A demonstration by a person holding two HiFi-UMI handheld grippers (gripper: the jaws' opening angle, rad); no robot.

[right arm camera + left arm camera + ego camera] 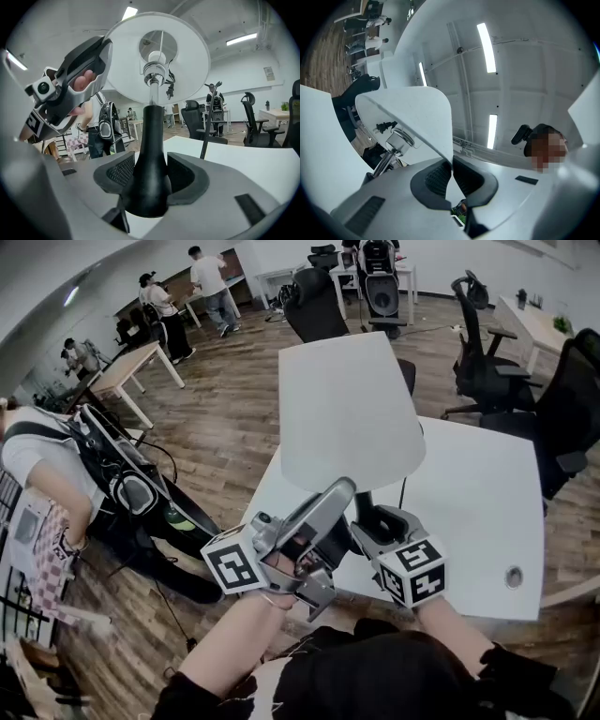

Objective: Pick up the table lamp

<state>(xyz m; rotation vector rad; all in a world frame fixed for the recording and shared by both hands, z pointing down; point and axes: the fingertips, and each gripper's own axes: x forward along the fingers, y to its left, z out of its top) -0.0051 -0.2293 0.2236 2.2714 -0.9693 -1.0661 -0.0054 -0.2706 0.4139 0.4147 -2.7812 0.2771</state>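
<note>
The table lamp has a white cone shade (347, 413) and a black bottle-shaped base (149, 159) with a chrome stem. It stands over the near left corner of the white table (478, 512). My left gripper (342, 493) points upward and is shut on the shade's lower rim (440, 136), which is pinched between its pads. My right gripper (367, 519) is shut on the black base, both pads pressed against its sides. The right gripper view shows the shade (157, 61) from below with the left gripper (70, 84) at its edge.
The lamp's black cord (405, 486) hangs down to the table. A round grommet (513, 577) sits near the table's right front. Black office chairs (483, 352) stand behind the table. A person with a backpack (122, 474) is at the left, with more desks and people beyond.
</note>
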